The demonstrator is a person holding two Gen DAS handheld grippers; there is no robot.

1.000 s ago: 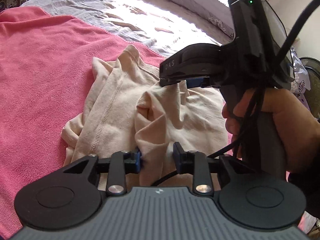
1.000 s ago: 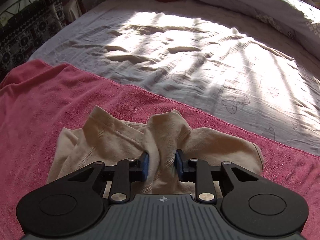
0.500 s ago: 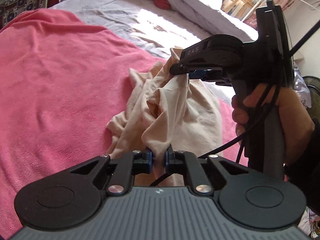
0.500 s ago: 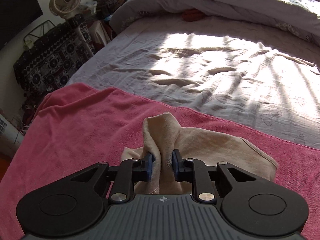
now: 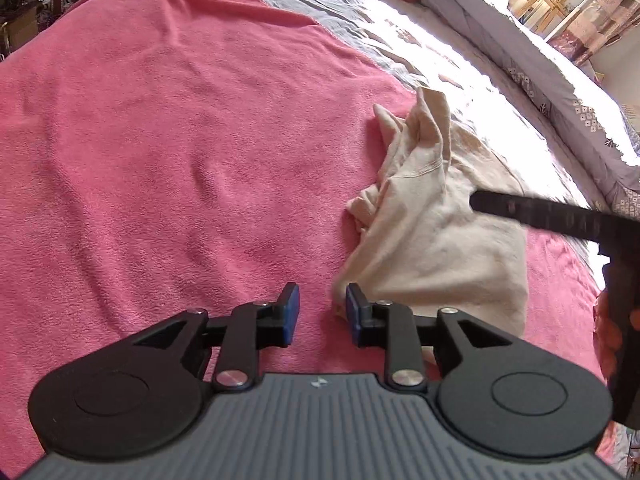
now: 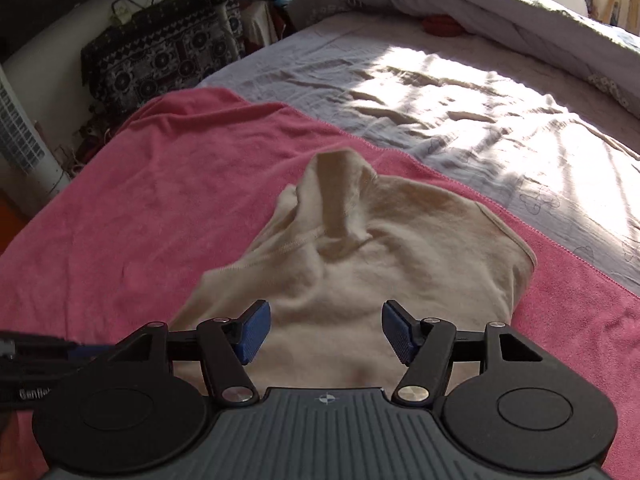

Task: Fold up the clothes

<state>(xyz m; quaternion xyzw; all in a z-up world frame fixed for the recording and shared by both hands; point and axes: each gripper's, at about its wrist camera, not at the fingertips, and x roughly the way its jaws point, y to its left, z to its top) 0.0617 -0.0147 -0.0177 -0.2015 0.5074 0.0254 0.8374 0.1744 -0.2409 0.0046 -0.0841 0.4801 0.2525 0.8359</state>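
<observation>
A cream garment (image 5: 432, 216) lies crumpled in a loose heap on the pink towel (image 5: 160, 140), one fold standing up at its far end (image 6: 340, 184). My left gripper (image 5: 322, 312) hovers at the heap's near left corner. Its jaws are opening, with bare towel between them and the cloth edge just beside the right pad (image 5: 354, 308). My right gripper (image 6: 326, 330) hangs over the middle of the garment (image 6: 360, 264), jaws opening wide, nothing pinched. Its blurred black body (image 5: 560, 216) crosses the left wrist view. The left gripper's side (image 6: 40, 356) shows at the right wrist view's left edge.
The towel covers the near half of a bed; grey sheet (image 6: 460, 92) lies sunlit beyond it. A rolled duvet (image 6: 500, 4) and a small red item (image 6: 440, 24) sit at the far side. Off the bed's left stand patterned-covered furniture (image 6: 160, 56) and a white appliance (image 6: 20, 140).
Both grippers have let go of the cloth folds they pinched, and their jaws have spread. The garment has dropped into a heap. The left gripper has shifted left off the cloth.
</observation>
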